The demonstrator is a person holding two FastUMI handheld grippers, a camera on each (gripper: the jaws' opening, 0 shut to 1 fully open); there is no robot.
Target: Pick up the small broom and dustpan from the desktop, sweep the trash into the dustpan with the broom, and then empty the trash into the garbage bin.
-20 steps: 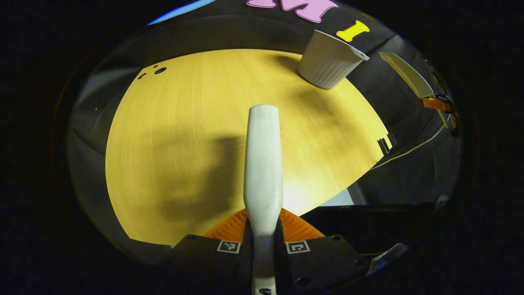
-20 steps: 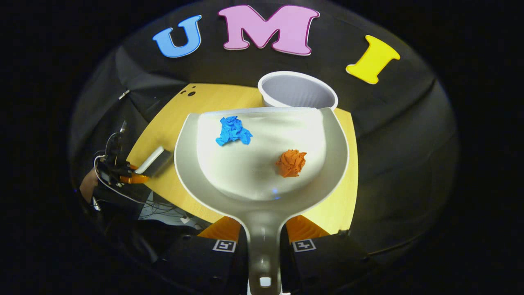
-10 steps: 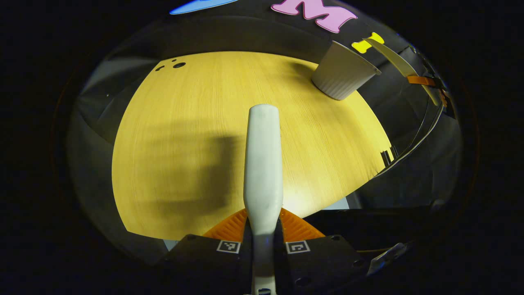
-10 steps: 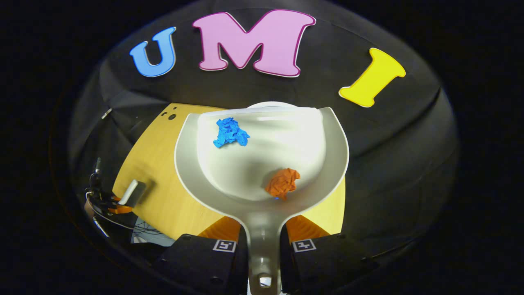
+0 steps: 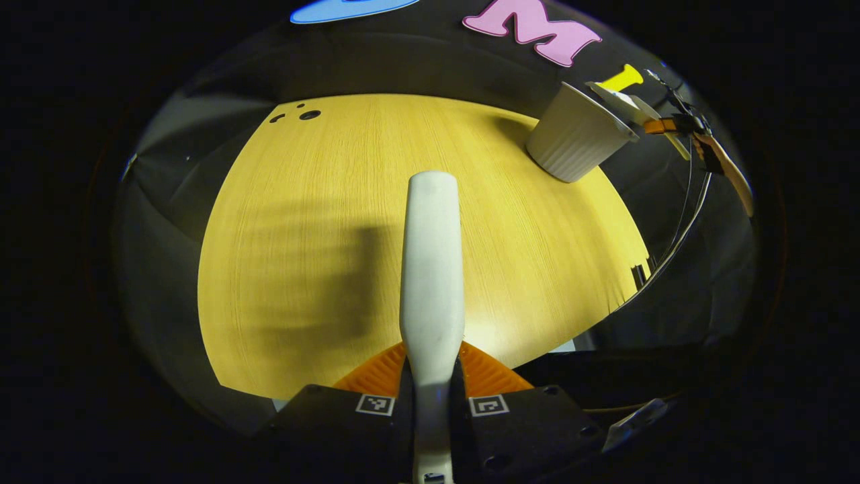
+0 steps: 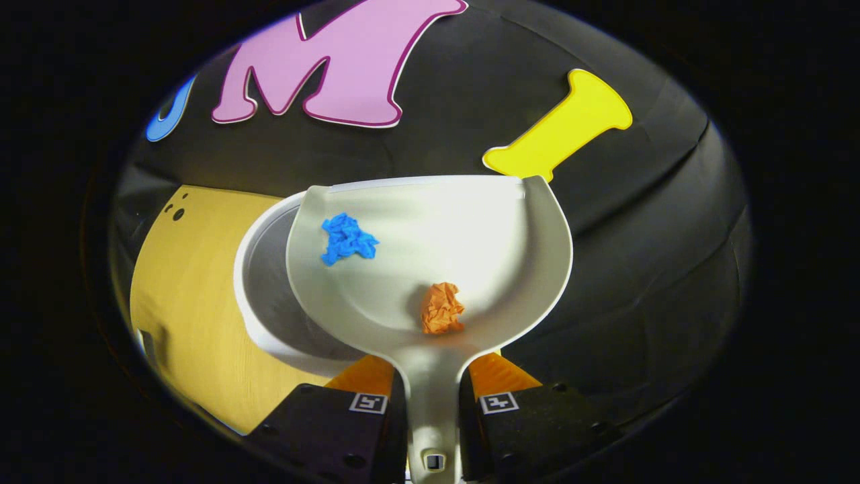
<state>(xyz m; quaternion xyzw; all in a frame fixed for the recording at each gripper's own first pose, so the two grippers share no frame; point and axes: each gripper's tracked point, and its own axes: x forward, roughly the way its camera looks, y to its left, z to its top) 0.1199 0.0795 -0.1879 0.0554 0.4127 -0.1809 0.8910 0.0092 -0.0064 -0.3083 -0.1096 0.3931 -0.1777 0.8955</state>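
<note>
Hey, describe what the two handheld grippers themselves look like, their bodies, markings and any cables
In both views the left gripper and right gripper have a black, blocky body with visible screws. Each carries two small square black-and-white markers near the finger bases. In the left gripper view, thin cables trail down from the farther right gripper.

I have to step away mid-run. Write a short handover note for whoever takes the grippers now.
Left gripper: shut on the broom handle, held above the desktop.
Right gripper: shut on the dustpan handle, pan held over the garbage bin.
Trash: blue paper ball and orange paper ball lie in the pan.
Done: tools picked up, trash swept in.
Left: tip the pan so both balls drop into the bin.
</note>
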